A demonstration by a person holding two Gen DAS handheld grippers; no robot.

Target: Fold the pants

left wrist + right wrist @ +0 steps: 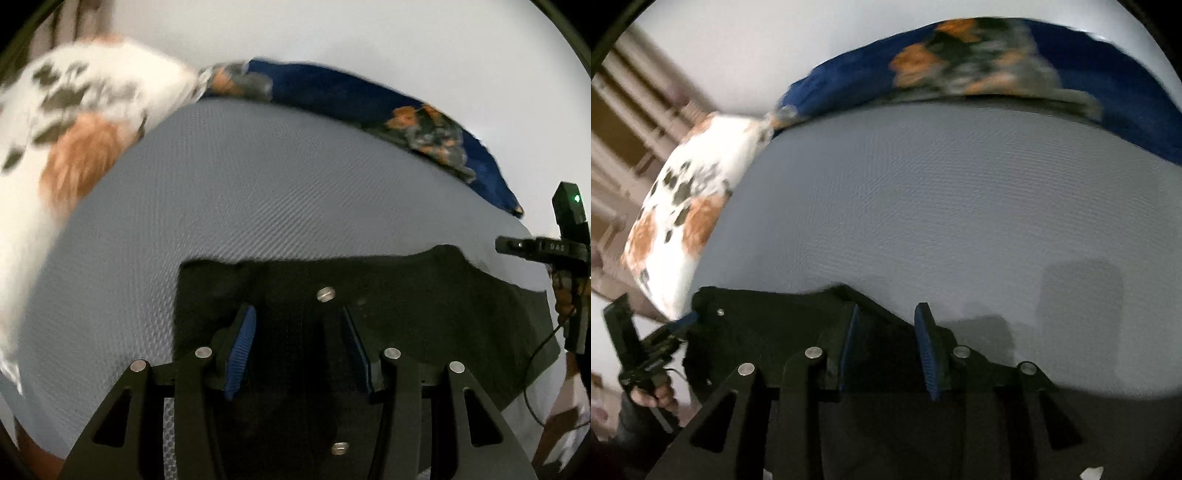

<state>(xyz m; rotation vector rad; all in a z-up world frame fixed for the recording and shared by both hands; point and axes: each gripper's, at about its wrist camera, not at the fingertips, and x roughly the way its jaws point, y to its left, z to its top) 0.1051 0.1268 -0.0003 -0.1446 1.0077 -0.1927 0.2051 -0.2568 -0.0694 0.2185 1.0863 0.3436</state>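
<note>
From the left wrist view, the left gripper (299,347) hangs over the black pants (424,295), which lie flat on the grey textured bed sheet (258,184) in the near part of the scene; its blue pads (242,350) stand partly apart with dark cloth beneath and between them, but whether they pinch a fold or only hover I cannot tell. At the far right edge the right gripper (546,247) shows only side-on, just past the right end of the pants. A white patterned pillow (74,129) sits far left and a blue floral blanket (369,99) runs along the far edge. From the right wrist view, the right gripper (890,350) has its jaws partly apart over the right edge of the pants (775,332), with nothing clearly pressed between the pads. The left gripper (683,325) appears at the near left, over the other end of the pants. To fold well, I judge each claw should take a full edge layer at matching corners, lift evenly, and lay the cloth over square without dragging the sheet
</note>
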